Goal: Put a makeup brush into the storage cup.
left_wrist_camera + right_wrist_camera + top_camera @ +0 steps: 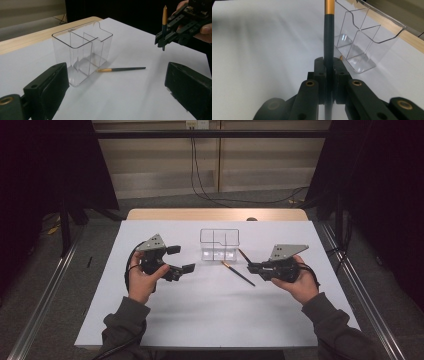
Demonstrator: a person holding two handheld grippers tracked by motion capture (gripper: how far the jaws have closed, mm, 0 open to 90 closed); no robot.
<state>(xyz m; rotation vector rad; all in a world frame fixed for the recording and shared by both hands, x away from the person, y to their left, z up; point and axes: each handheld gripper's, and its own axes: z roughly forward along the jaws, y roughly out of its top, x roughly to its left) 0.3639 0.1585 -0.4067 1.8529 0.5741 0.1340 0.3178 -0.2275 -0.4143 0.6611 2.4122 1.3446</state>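
Right gripper (pixel 251 266) fingers clamp a slim dark pencil with gold end (pixel 164 23), long axis upright. The clear plastic divided organiser (pixel 220 245) stands on the tabletop just beyond, toward the left. Left gripper (pixel 181 258) fingers spread, empty; a second pencil (pixel 238 273) lies flat between.

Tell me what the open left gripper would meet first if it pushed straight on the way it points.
Probably the pencil lying on the sheet, which lies across the line of the left gripper. The clear organizer stands off that line beside one jaw. Depth is hard to judge.
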